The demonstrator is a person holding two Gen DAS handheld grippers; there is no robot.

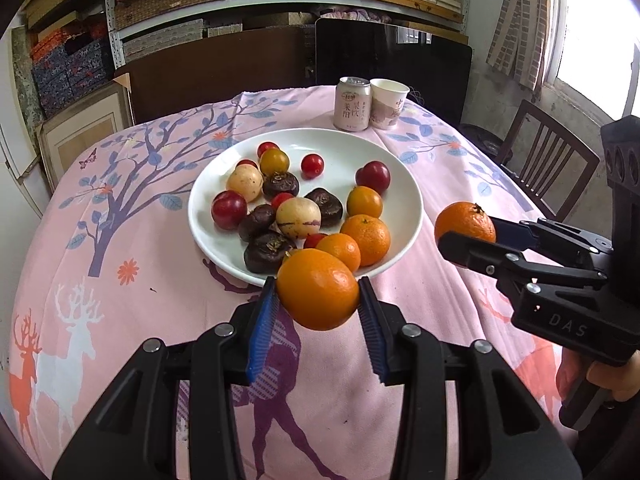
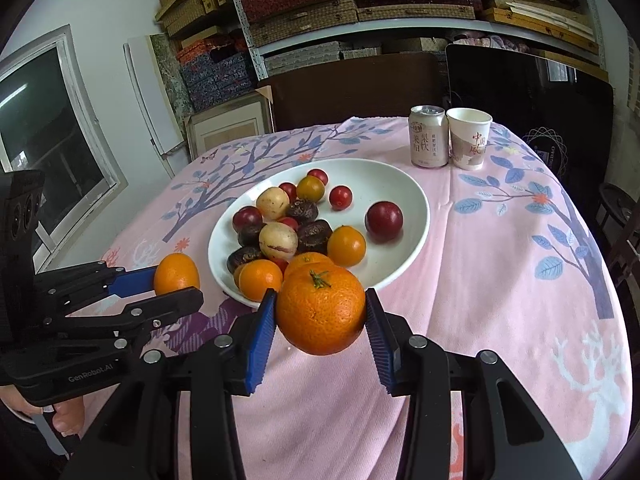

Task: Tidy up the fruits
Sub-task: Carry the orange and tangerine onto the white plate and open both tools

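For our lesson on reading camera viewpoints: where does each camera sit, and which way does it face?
Left wrist: on the left claw, facing forward over its smooth orange toward the plate; the right claw and a hand show.
Right wrist: on the right claw, facing its stemmed mandarin and the plate; the left claw shows.
Shared: plate, can, paper cup, tablecloth.
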